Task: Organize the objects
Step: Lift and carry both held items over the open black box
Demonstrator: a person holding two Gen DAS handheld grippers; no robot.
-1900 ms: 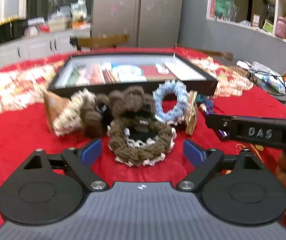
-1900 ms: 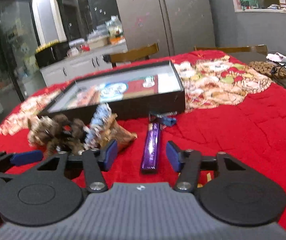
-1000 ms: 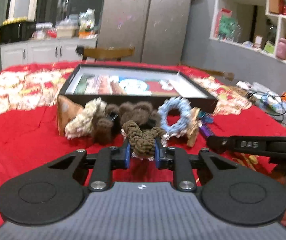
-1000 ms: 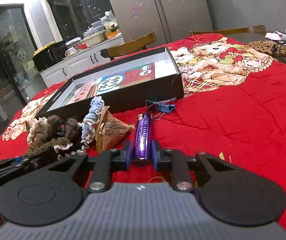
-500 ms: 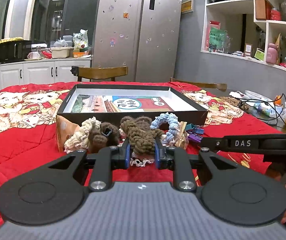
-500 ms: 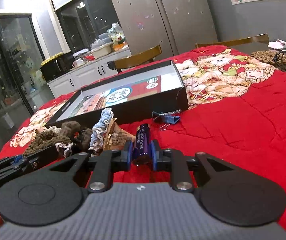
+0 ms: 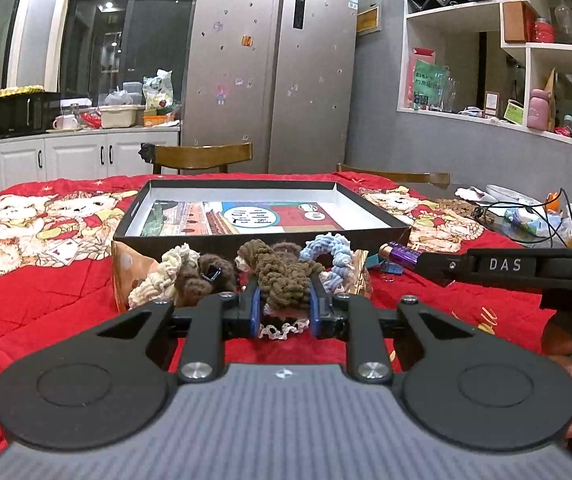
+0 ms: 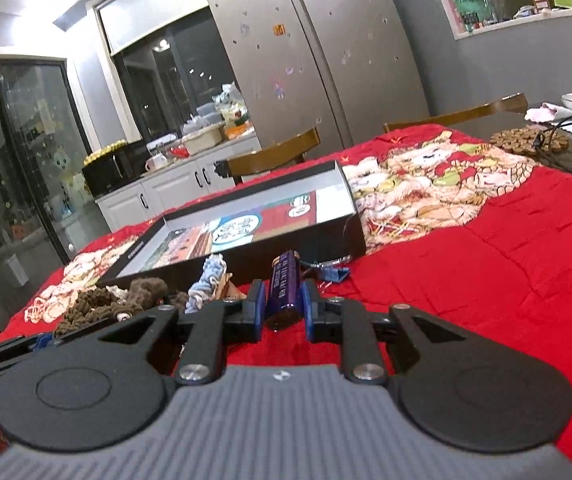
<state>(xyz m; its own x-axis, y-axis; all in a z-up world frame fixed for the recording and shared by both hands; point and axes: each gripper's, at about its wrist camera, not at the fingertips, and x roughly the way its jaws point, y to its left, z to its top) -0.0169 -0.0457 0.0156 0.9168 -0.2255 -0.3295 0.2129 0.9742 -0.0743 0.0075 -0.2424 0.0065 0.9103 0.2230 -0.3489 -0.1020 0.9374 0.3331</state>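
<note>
1. Left gripper (image 7: 285, 307) has its blue pads squeezed tight on a brown crocheted scrunchie (image 7: 282, 276), with a bit of white lace trim hanging under the pads. It's up off the red quilt (image 7: 46, 300), just in front of the black box (image 7: 262, 240).
2. Right gripper (image 8: 284, 309) is clamped on a purple tube (image 8: 284, 292), looks like a lighter or a lip balm, can't read the label. The tube points roughly toward the box's near wall, tip tilted up a little.
3. The box is a shallow black tray with a white inside and some printed cards lying flat on its floor. It sits mid-table on the quilt.
4. Right up against the box's front wall there's a pile: a cream and brown scrunchie (image 7: 182, 276), a light blue scrunchie (image 7: 328, 256), and a tan snack packet (image 7: 126, 268) at the left end.
5. A blue binder clip (image 8: 334, 273) lies on the quilt by the box's near right corner, just past the tube.
6. From the left camera you can see the right gripper's arm, marked DAS, poking in with the purple tube at its tip, near the same corner of the box.
</note>
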